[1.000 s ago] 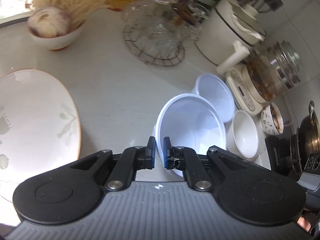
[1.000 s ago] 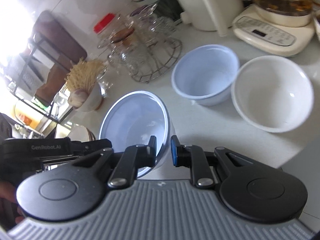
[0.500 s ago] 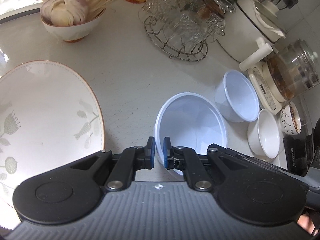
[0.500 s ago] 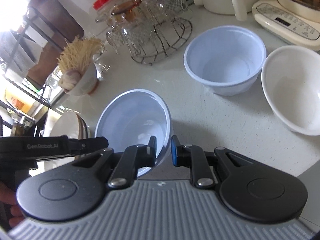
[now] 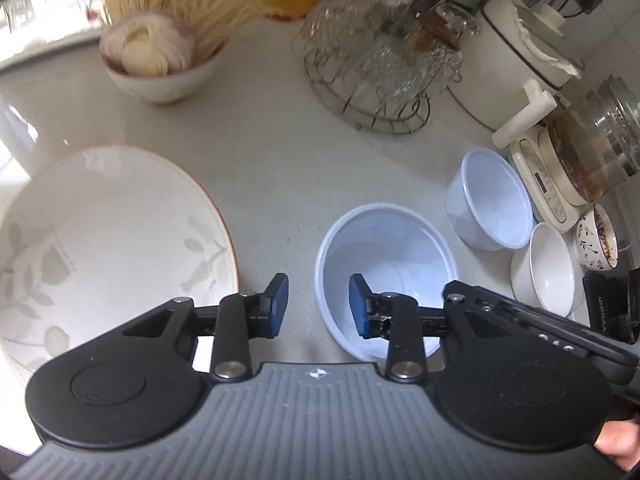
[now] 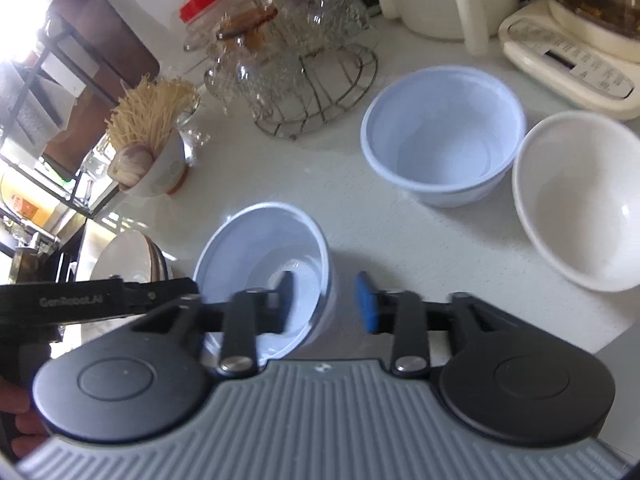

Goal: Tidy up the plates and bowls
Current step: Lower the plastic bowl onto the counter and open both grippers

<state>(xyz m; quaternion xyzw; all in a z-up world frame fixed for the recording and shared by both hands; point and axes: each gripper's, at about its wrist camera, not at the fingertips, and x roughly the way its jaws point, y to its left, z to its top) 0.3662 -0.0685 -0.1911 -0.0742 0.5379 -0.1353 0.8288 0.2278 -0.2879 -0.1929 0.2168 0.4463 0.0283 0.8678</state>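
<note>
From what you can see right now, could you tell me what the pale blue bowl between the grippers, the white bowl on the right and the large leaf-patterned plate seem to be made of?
Pale blue bowl: probably thin plastic; matte, faintly translucent wall with a thin rolled rim.
White bowl: likely glazed ceramic; thicker wall with a small bright highlight.
Leaf-patterned plate: apparently glazed ceramic; printed leaves and a thin brown rim line.

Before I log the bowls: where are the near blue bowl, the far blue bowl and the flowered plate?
near blue bowl point(image 5: 394, 252), left wrist view, inner wall.
far blue bowl point(image 6: 444, 136), right wrist view, inside bottom.
flowered plate point(image 5: 120, 216), left wrist view, bare middle.
</note>
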